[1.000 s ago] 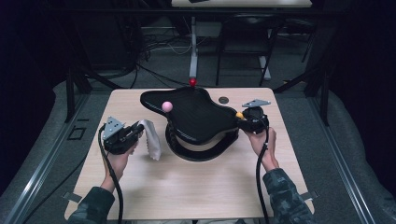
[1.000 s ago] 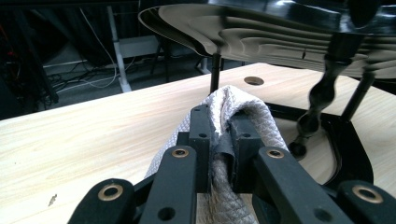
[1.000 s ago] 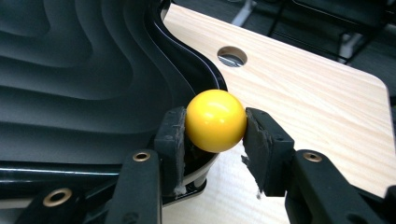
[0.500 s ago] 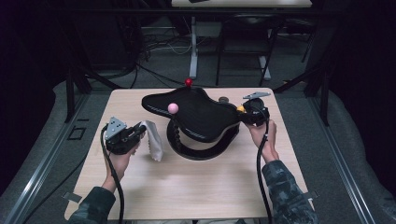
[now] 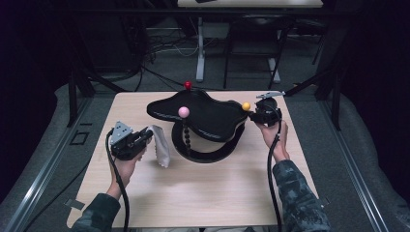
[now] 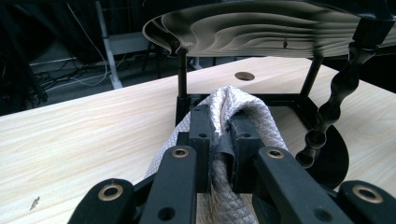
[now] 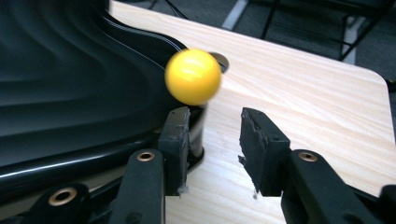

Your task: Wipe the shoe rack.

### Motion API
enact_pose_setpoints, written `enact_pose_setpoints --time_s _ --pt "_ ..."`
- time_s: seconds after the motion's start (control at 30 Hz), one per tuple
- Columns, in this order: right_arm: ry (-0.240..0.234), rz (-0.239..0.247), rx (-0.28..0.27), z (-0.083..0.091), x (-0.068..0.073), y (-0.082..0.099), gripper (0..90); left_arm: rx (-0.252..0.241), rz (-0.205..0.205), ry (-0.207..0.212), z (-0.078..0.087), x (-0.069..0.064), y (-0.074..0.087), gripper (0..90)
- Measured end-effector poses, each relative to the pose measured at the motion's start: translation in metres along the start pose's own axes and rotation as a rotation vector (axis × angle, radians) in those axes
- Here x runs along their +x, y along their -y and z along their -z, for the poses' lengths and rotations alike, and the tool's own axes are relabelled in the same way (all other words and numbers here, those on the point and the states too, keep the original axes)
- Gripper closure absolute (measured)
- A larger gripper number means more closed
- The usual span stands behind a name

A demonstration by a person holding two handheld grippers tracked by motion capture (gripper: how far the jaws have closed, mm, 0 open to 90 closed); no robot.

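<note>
pinching a white cloth [image 6: 243, 116] in the left claw [image 6: 217, 135] beside the black stand [image 5: 208, 121].

Both hand-held grippers, the left gripper [image 5: 143, 137] and the right gripper [image 5: 253, 116], were black, each topped by a grey three-cornered plate and trailing a black cable, with brass-ringed pivot holes along jointed jaws ending in worn pads, while the person wore dark camouflage-patterned sleeves [image 5: 300, 203].
</note>
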State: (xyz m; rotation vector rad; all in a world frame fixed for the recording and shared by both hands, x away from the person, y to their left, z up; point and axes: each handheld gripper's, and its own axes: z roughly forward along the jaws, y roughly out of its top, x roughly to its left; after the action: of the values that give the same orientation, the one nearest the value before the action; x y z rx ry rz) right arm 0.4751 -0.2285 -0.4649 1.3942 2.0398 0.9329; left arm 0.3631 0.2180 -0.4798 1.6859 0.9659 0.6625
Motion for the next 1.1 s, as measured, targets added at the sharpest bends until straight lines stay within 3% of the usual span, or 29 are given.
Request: enact_pose_setpoints --time_s 0.13,0.27,0.47,0.6,0.7,0.83,0.97,1.1 --pt "-0.047 0.013 -0.040 0.019 0.013 -0.003 56.1 0.006 -0.005 0.004 0.000 -0.001 0.000 82.3" --pt "-0.130 0.008 -0.070 0.046 0.033 -0.004 47.5 0.012 -0.004 0.006 -0.001 -0.001 0.001 82.3" --pt "-0.221 0.056 -0.129 0.092 0.064 -0.006 41.3 0.023 -0.010 0.010 -0.002 -0.003 0.002 82.3" --pt "-0.297 0.096 -0.141 0.112 0.087 -0.010 38.1 0.031 -0.012 0.015 -0.003 -0.004 0.003 82.3" --pt "-0.366 0.130 -0.146 0.119 0.107 -0.012 37.5 0.038 -0.018 0.019 -0.004 -0.005 0.003 82.2" --pt "-0.401 0.169 -0.162 0.124 0.128 -0.015 37.9 0.044 -0.016 0.023 -0.004 -0.005 0.004 82.2" --pt "-0.421 0.209 -0.139 0.120 0.149 -0.020 38.9 0.046 -0.020 0.027 -0.005 -0.005 0.004 82.2" --pt "-0.410 0.273 -0.119 0.111 0.168 -0.021 49.5 0.049 -0.020 0.028 -0.005 -0.005 0.004 82.2"
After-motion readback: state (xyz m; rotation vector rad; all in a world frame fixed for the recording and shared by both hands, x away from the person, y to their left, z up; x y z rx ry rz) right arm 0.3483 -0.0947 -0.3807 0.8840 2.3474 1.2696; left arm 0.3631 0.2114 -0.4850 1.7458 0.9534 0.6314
